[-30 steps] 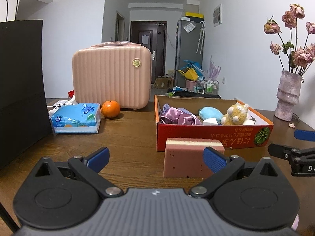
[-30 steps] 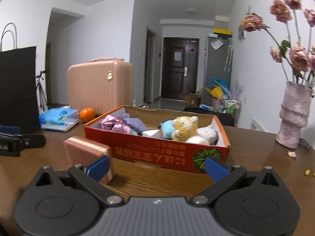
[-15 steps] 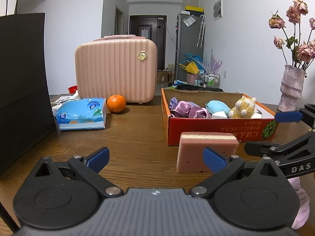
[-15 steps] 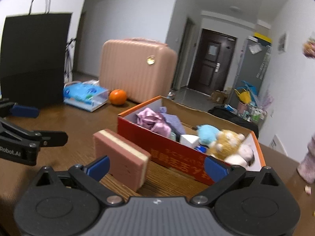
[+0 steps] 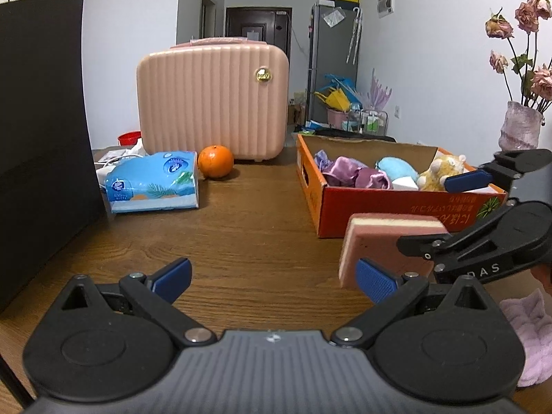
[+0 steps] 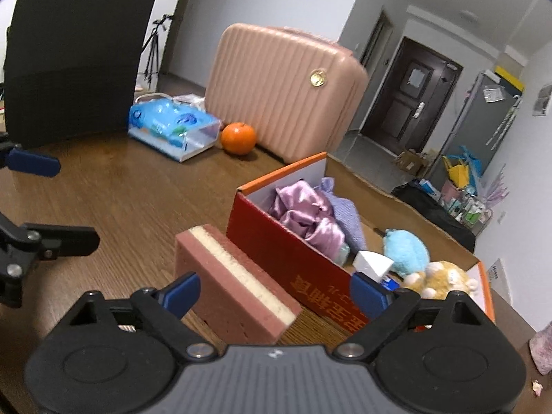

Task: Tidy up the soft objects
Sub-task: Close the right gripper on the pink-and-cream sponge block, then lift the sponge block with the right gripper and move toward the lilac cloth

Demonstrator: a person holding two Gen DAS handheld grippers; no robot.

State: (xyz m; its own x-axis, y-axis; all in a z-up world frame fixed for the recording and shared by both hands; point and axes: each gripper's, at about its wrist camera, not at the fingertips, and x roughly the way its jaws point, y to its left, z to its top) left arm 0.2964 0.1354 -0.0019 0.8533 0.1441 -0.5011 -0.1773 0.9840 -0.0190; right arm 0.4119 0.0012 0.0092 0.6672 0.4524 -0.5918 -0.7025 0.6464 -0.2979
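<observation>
Swinging in from the right since a second ago, the right gripper (image 6: 274, 291) now straddles the upright pink sponge (image 6: 234, 286) beside the red cardboard box (image 6: 296, 262), jaws just narrowing, not yet gripping. Left gripper (image 5: 272, 276) gapes empty.

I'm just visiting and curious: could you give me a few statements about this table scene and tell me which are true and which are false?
1. The pink sponge stands on edge on the table, outside the red box. True.
2. The orange lies inside the red box. False: it sits on the table by the pink suitcase.
3. The right gripper has its fingers pressed shut on the sponge. False: they stand open with the sponge between them, and have just been closing.
4. A yellow plush toy lies in the box. True.
5. The left gripper holds the tissue pack. False: its fingers are open and empty.
</observation>
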